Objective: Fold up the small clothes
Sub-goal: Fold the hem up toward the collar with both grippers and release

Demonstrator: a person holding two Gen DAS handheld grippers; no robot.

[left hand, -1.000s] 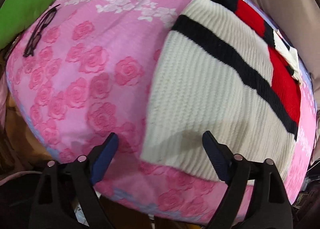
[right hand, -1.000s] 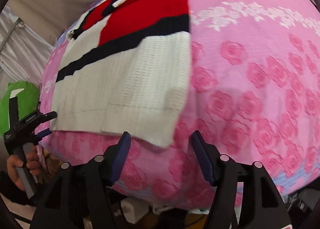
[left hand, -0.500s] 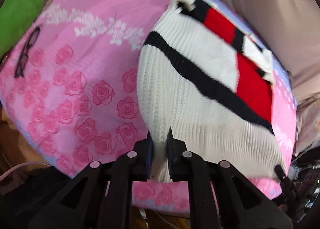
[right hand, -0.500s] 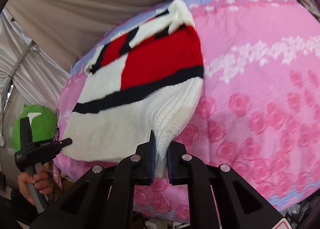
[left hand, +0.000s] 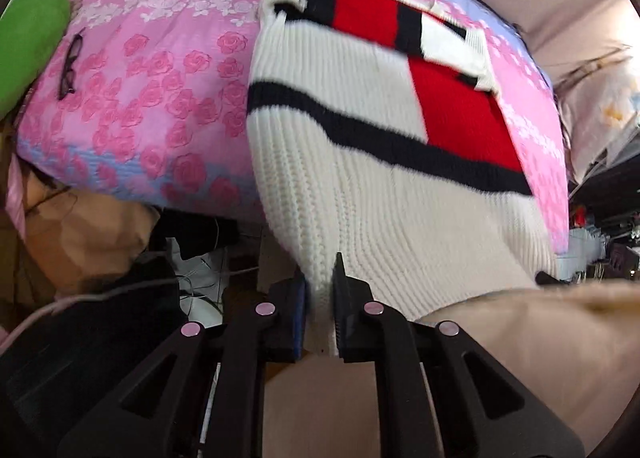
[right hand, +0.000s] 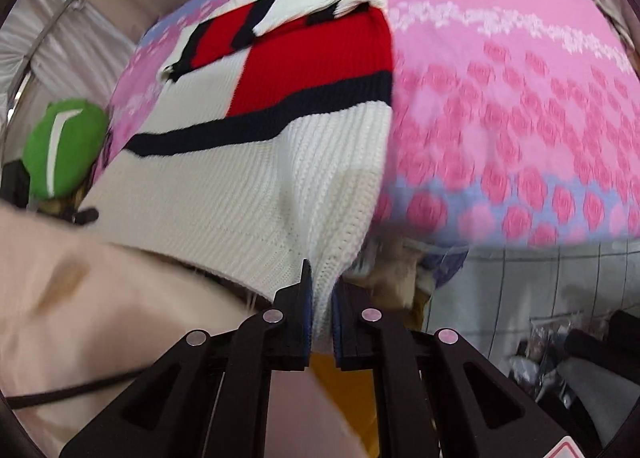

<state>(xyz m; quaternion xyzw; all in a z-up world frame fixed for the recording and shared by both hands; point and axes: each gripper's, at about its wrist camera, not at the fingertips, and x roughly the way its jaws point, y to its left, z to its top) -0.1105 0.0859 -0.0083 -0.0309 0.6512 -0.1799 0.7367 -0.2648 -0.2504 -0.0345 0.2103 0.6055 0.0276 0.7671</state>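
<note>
A small white knit sweater (left hand: 360, 145) (right hand: 256, 177) with a black stripe and red blocks lies on a pink rose-patterned quilt (left hand: 160, 77) (right hand: 520, 97). Its sleeves are folded across the chest at the far end. My left gripper (left hand: 320, 290) is shut on the hem's left corner. My right gripper (right hand: 320, 298) is shut on the hem's right corner. Both corners are lifted and drawn off the bed's near edge, so the white lower part hangs stretched between the quilt and the jaws.
A green cushion (left hand: 24, 37) (right hand: 60, 145) sits at the bed's left end, with dark glasses (left hand: 70, 65) on the quilt beside it. A person's beige sleeve (left hand: 540, 338) (right hand: 80, 298) fills the space under the sweater. Clutter and cables (left hand: 120, 286) lie below the bed; tiled floor (right hand: 540, 290) at the right.
Both grippers went from open near the hem to shut on its corners. They have since pulled back and up, dragging the sweater's lower part off the bed's near edge.
</note>
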